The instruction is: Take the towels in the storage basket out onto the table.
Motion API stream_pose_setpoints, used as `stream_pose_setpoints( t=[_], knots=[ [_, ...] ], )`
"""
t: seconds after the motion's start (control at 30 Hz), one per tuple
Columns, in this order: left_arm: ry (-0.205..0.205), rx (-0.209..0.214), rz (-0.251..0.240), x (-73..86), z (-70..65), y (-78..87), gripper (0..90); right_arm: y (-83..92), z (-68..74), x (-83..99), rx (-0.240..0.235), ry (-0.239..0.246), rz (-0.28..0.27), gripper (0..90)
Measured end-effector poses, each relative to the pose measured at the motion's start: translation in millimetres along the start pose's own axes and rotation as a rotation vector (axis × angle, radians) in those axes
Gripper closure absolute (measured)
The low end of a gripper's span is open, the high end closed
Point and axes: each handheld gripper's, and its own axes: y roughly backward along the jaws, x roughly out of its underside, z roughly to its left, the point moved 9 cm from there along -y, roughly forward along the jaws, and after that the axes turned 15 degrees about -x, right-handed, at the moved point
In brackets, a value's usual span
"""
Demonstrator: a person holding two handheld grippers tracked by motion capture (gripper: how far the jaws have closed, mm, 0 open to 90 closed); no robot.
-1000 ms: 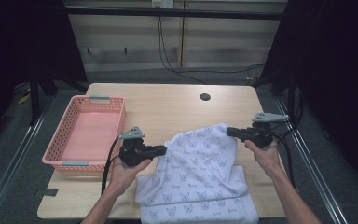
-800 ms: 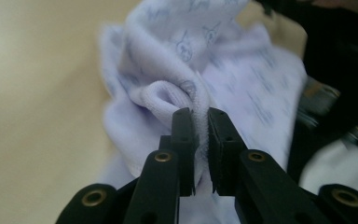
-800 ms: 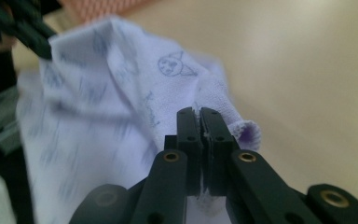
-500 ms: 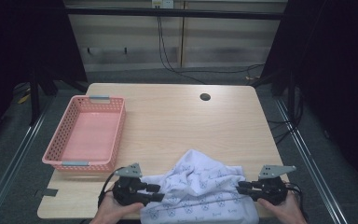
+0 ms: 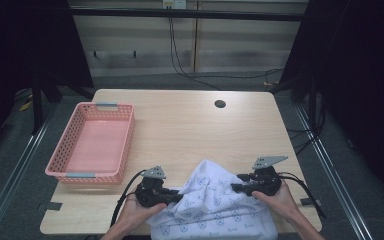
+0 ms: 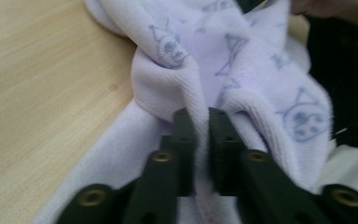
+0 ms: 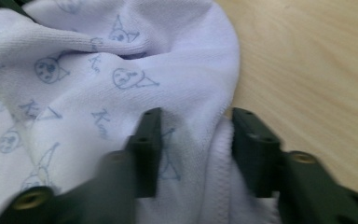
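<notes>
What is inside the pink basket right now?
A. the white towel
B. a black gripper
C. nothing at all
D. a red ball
C: in the high view the pink basket shows just its bare bottom, while the white towel lies bunched on the table near the front edge, apart from the basket.

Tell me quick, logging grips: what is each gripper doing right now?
Left gripper: closed on a fold of the white printed towel.
Right gripper: open, fingers apart astride the towel's edge, not clamped.
</notes>
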Motion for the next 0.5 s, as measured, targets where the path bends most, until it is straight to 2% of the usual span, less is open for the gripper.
stream_pose_setpoints(
  t=[0.03, 0.07, 0.1, 0.2, 0.27, 0.3, 0.33, 0.4, 0.43, 0.47, 0.5],
  knots=[
    [0.014, -0.025, -0.033, -5.0, 3.7, 5.7, 85.4, 2.5, 0.2, -1.4, 0.012, 0.008, -0.009, 70.7],
    [0.014, -0.025, -0.033, -5.0, 3.7, 5.7, 85.8, 2.5, 0.2, -1.4, 0.012, 0.008, -0.009, 70.7],
    [0.041, -0.042, -0.086, -14.0, 10.8, 15.7, 86.1, 12.9, 1.0, -9.4, 0.016, 0.013, -0.063, 83.2],
    [0.064, -0.089, -0.165, -37.1, 23.5, 30.7, 86.2, 30.6, -2.1, -24.2, 0.06, 0.023, -0.134, 85.6],
    [0.046, -0.115, -0.203, -52.3, 27.0, 40.3, 86.4, 44.1, -5.6, -38.4, 0.086, 0.024, -0.194, 85.7],
    [0.029, -0.145, -0.217, -58.5, 29.5, 44.5, 86.4, 48.9, -6.5, -43.3, 0.095, 0.027, -0.21, 85.7],
    [0.029, -0.145, -0.217, -58.5, 29.5, 44.5, 86.4, 54.9, -7.7, -50.0, 0.107, 0.035, -0.228, 85.7],
    [0.019, -0.212, -0.264, -76.8, 39.1, 57.7, 86.3, 66.5, -11.1, -64.2, 0.14, 0.055, -0.262, 85.7],
    [0.038, -0.21, -0.289, -83.2, 41.3, 63.0, 86.3, 71.1, -11.9, -70.9, 0.149, 0.064, -0.28, 85.7],
    [0.038, -0.21, -0.289, -83.2, 41.3, 63.0, 86.3, 71.1, -11.9, -70.9, 0.149, 0.064, -0.28, 85.7],
    [0.004, -0.229, -0.307, -88.0, 35.8, 70.1, 86.3, 74.6, -6.5, -79.1, 0.152, 0.092, -0.291, 85.6]
  ],
)
